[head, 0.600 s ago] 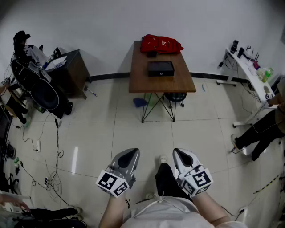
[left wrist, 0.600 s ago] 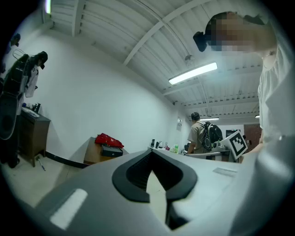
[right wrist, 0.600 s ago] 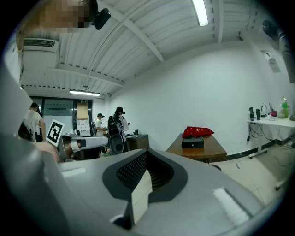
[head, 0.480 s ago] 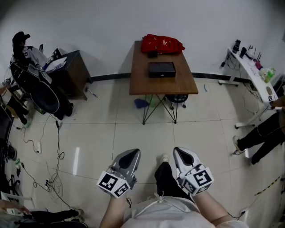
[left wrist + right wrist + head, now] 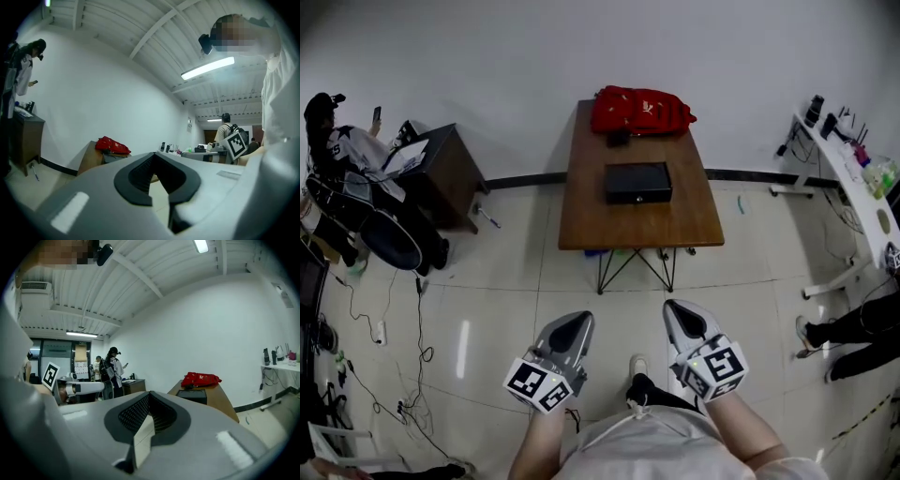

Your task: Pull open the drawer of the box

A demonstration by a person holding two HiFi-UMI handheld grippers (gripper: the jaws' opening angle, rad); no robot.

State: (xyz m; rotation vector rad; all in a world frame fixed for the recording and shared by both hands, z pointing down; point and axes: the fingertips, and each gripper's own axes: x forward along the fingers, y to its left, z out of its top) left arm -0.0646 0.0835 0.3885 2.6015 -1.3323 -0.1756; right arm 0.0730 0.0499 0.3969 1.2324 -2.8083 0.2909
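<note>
low black box (image 5: 637, 183) (drawer shut) on wooden table (image 5: 637, 225); left gripper (image 5: 579, 320) and right gripper (image 5: 674, 309) jaws closed, empty

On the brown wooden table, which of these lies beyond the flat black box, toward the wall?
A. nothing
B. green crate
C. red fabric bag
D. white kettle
C: the red fabric bag lies at the wall end of the brown wooden table, past the flat black box.

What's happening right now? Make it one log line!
black box: on wooden table, drawer shut | left gripper: shut, empty | right gripper: shut, empty | contact: none
</note>
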